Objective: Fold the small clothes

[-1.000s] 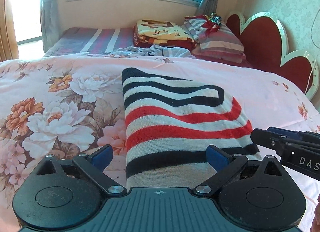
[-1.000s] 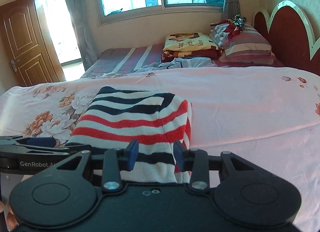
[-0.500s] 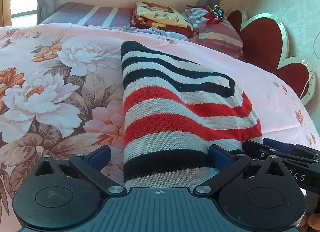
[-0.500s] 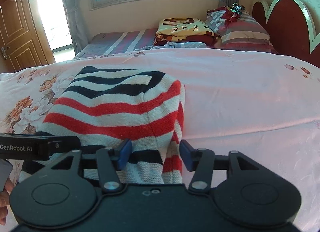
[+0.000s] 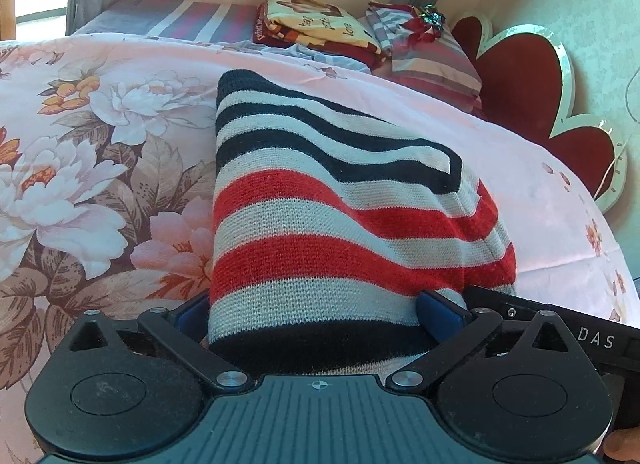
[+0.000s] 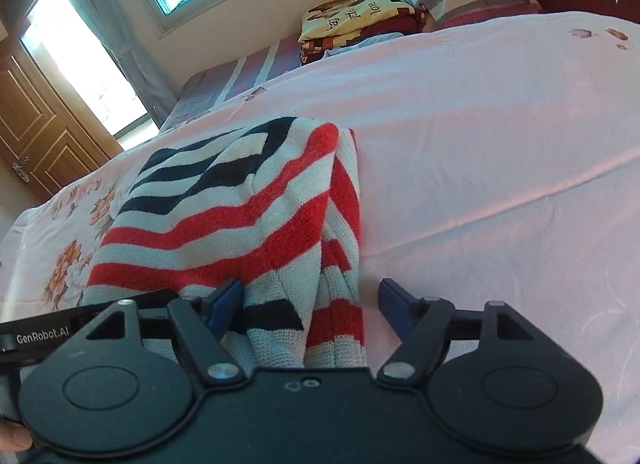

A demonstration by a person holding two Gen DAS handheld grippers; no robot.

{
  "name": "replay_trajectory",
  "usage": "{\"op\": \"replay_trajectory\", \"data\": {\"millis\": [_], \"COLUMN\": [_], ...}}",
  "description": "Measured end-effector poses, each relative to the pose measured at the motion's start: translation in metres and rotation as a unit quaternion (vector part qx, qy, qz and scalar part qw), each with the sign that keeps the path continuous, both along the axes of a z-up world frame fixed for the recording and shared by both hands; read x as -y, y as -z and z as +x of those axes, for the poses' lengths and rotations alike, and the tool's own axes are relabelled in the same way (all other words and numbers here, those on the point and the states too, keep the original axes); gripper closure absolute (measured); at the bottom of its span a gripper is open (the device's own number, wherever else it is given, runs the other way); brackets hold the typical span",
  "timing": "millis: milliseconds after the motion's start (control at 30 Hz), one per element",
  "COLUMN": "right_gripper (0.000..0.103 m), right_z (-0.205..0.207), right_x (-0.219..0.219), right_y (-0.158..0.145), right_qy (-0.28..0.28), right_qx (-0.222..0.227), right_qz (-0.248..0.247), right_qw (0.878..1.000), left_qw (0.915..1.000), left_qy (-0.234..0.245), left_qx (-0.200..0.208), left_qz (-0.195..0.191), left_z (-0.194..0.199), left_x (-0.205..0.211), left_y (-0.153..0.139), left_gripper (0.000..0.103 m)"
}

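Knitwear lies before us: the folded striped sweater (image 5: 340,232) rests on the pink floral bedspread (image 5: 100,168), its near edge between both tools. Our left gripper (image 5: 320,314) stands wide around that edge, pads not pressing. Our right gripper (image 6: 310,300) is opening, the sweater's right corner loose between its jaws.

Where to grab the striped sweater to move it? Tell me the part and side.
Take the striped sweater by its near folded edge, coming in low from the front. That edge is thick, layered and sits between both grippers already.
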State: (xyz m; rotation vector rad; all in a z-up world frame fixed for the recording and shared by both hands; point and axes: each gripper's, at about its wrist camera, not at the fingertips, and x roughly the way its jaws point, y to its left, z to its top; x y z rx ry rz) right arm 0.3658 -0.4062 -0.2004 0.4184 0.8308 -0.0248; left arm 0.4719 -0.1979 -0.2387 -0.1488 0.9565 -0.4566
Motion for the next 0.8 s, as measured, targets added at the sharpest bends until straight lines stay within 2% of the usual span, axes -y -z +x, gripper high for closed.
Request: {"op": "replay_trajectory", "data": {"millis": [100, 267, 400, 600, 733, 800], "right_gripper": [0.044, 0.048, 0.045, 0.042, 0.057, 0.058], "right_z": [0.0, -0.004, 0.002, 0.007, 0.0, -0.001], "right_x": [0.001, 0.005, 0.012, 0.01, 0.008, 0.008], "right_y": [0.001, 0.0, 0.002, 0.005, -0.001, -0.001], "right_qy": [-0.008, -0.006, -0.02, -0.021, -0.019, -0.024], "right_qx": [0.0, 0.0, -0.007, 0.002, 0.01, 0.013], "right_qz": [0.028, 0.044, 0.057, 0.059, 0.062, 0.055], "right_qw": [1.0, 0.999, 0.998, 0.998, 0.998, 0.998], "left_qw": [1.0, 0.9998, 0.9992, 0.9993, 0.9993, 0.9993], "left_qy": [0.002, 0.014, 0.02, 0.014, 0.02, 0.022], "left_qx": [0.002, 0.007, -0.02, -0.016, -0.007, -0.008], "left_qz": [0.0, -0.007, -0.029, -0.03, -0.03, -0.029], "left_z": [-0.001, -0.006, 0.003, 0.0, -0.005, -0.002], "left_x": [0.002, -0.005, -0.012, -0.009, -0.011, -0.011], "left_y": [0.0, -0.005, 0.0, 0.0, -0.007, -0.003], "left_gripper": [0.001, 0.011, 0.011, 0.013, 0.019, 0.019]}}
